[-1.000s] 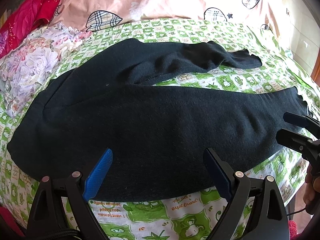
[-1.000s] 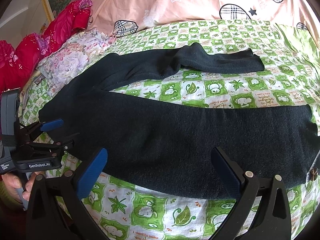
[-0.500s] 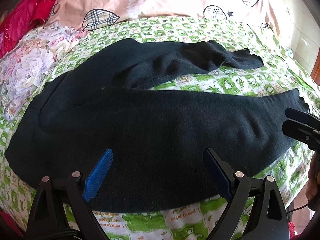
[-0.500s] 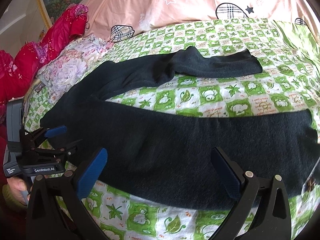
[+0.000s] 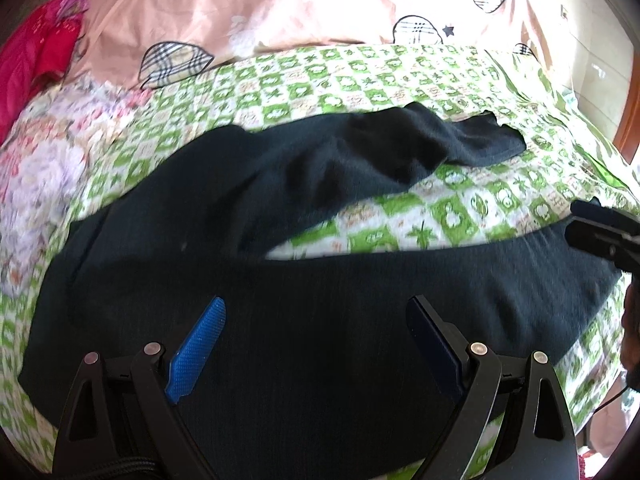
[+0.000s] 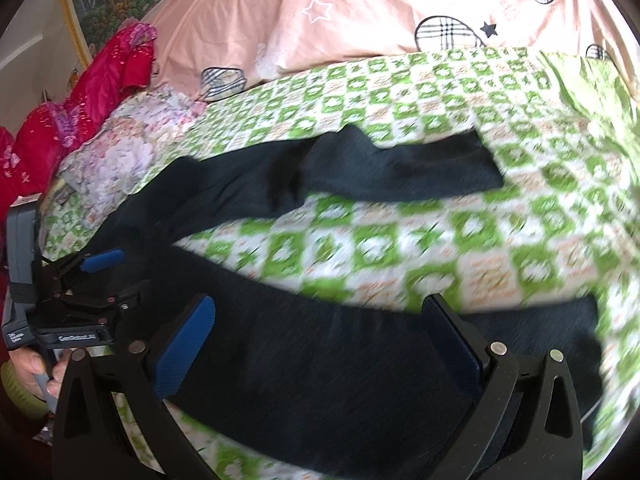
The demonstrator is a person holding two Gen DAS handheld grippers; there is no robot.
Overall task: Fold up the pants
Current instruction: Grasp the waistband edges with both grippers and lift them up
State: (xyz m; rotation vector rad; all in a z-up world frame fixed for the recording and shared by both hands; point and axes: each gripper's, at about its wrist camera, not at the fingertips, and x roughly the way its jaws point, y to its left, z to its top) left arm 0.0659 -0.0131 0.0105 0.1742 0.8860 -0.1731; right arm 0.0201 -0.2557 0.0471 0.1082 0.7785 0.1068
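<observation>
Dark navy pants (image 5: 320, 280) lie spread on a bed, the two legs apart in a V; they also show in the right wrist view (image 6: 340, 360). The far leg (image 5: 400, 152) runs to the right, its end crumpled. The near leg (image 6: 360, 360) runs across the front. My left gripper (image 5: 316, 336) is open over the near leg toward the waist end, holding nothing. My right gripper (image 6: 320, 336) is open over the near leg toward its hem, holding nothing. Each gripper shows at the edge of the other's view.
The bed has a green and white checked sheet (image 5: 400, 80). A pink quilt (image 5: 260, 4) lies at the back. A floral blanket (image 6: 132, 148) and red cloth (image 6: 112, 72) sit at the left. The bed's front edge is close below the grippers.
Both grippers have moved lower and forward over the near leg, so the pants fill more of each view. Both stay open. The pants have not moved.
</observation>
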